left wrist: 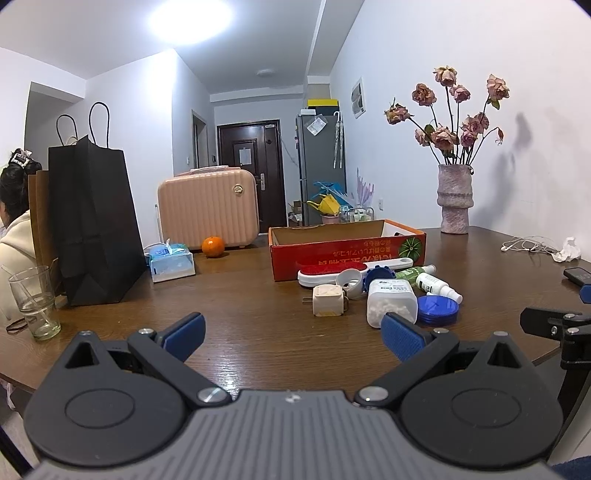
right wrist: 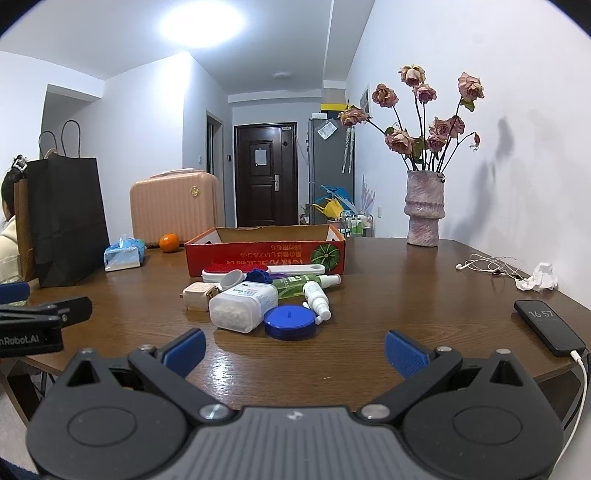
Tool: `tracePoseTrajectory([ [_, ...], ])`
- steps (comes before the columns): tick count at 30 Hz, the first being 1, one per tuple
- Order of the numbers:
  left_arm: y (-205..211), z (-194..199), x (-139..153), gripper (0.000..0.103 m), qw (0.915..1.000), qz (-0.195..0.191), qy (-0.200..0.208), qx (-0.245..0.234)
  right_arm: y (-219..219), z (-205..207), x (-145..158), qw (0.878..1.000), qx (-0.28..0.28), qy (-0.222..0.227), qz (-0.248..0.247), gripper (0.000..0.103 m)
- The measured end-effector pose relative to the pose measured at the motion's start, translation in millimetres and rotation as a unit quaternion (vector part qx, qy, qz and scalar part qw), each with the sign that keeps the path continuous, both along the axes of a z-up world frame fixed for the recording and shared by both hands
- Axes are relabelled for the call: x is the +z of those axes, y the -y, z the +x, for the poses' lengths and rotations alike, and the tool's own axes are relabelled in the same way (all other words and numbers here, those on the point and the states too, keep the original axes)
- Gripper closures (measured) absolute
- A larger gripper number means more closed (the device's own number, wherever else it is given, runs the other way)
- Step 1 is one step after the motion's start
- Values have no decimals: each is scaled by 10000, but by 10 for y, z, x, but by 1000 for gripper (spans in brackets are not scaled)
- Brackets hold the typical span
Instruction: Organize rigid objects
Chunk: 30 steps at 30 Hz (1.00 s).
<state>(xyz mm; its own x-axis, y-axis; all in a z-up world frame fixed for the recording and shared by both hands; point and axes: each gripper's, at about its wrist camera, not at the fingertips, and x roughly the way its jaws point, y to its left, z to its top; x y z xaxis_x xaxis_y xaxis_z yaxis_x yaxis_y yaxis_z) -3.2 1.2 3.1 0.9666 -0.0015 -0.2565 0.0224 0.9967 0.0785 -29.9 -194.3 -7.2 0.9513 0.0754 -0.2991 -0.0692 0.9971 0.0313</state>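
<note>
Light source: round white ceiling lamp (left wrist: pixel 190 18), blown out to a featureless glare in both views.
Level: room evenly bright, white walls tinted faintly blue.
Shadows: soft grey smudges of the dried pink roses (right wrist: pixel 424 110) fall on the right-hand wall; short dim shadows under items on the counter.
Glare: pale sheen on the dark brown wooden counter (right wrist: pixel 236 365) just ahead of the right claw.
Distortion: strong fisheye bowing, black vignette in the corners.
Focus: sharp centrally, slightly soft towards the rim.
</note>
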Motion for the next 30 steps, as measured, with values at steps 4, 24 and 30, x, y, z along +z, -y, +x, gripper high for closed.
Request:
tracePoseTrajectory([
  [4,1,-1,-1,0,10000,-5,-1,2,5,-1,-3,10000,-14,-5,12,0],
  [24,14,-5,-4,0,10000,2,22,3,8,4,-1,10000,-18,-3,1,0],
  [30,18,-7,-8,0,10000,4,23,0,9,2,-1,10000,-20,-6,2,0],
])
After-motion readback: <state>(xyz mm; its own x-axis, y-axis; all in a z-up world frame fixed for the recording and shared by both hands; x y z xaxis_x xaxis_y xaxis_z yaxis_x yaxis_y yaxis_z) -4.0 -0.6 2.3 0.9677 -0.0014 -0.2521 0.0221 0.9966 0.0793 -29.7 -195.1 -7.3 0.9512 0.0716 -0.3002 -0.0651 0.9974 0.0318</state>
